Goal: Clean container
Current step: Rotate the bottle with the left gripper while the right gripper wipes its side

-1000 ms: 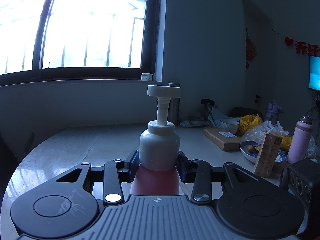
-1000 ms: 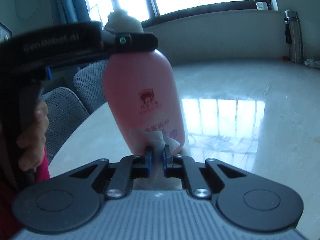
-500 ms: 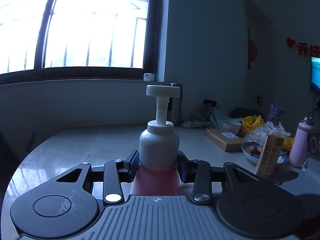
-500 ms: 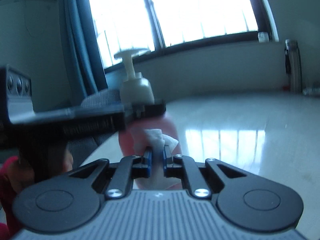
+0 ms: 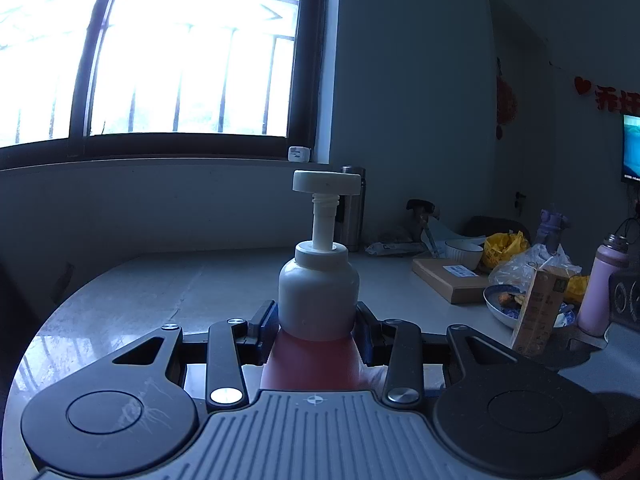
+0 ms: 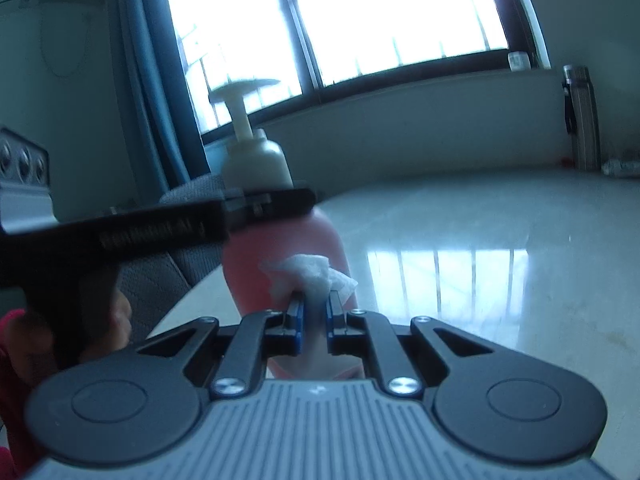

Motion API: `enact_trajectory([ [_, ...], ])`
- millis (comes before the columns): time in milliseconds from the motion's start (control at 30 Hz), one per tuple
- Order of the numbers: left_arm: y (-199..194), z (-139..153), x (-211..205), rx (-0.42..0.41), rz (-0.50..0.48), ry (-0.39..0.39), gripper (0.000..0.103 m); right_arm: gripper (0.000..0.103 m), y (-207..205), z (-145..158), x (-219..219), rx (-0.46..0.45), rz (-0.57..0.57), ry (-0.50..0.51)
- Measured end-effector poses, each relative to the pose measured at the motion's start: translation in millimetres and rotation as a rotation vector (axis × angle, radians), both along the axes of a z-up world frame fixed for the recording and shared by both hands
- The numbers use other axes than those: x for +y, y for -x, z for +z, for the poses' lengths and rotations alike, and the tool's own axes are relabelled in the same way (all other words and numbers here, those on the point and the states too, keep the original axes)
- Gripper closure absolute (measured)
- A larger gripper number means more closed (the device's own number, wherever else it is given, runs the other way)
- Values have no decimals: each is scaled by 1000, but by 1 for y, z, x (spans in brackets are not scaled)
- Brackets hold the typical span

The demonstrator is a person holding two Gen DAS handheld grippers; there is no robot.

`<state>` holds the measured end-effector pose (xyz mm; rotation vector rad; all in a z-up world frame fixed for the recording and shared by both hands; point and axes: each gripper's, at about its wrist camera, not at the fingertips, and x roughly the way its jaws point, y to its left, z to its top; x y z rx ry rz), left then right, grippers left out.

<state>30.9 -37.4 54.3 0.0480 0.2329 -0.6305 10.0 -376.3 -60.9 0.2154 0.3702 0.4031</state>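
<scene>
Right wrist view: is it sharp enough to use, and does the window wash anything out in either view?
Right wrist view: the pump bottle and the left hand-held gripper clamping it are blurred, and the wipe is soft; window glare streaks the table. Left wrist view: sharp, but the window is blown out and the room is dim.

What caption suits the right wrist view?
Right tool presses a white wipe to the pink pump bottle held by the left tool.

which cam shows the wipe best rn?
Right wrist view. The white wipe sits bunched in the right gripper, its jaws shut on it, in front of the pink pump bottle. In the left wrist view only a pale scrap shows beside the bottle's lower right; whether that is the wipe cannot be told.
</scene>
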Motion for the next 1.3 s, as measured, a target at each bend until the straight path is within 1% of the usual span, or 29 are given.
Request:
enact_trajectory([
  [167,-3,1,1,2,0,0,61,94,-7,-18,6,75,21,17],
  [367,-2,2,1,-1,-4,-3,61,94,-18,-31,9,142,28,43],
  [533,-1,1,1,-3,-7,-5,60,94,-22,-33,10,161,29,50],
  [667,-2,1,2,0,-3,-3,60,94,-17,-27,10,136,18,36],
  [933,-1,1,1,-3,-3,-6,60,94,-6,10,0,-16,-21,-1],
  [1033,-1,2,1,-2,-1,-6,60,94,-6,16,-1,-49,-30,-17],
  [1133,-1,1,1,-1,-2,-6,60,94,-8,11,-3,-49,-28,-20],
  [1200,-1,1,1,-2,-2,-5,60,94,-7,3,-4,-30,-21,-11],
  [1300,-1,1,1,-3,-3,-6,60,94,-17,-5,-6,17,-13,1],
])
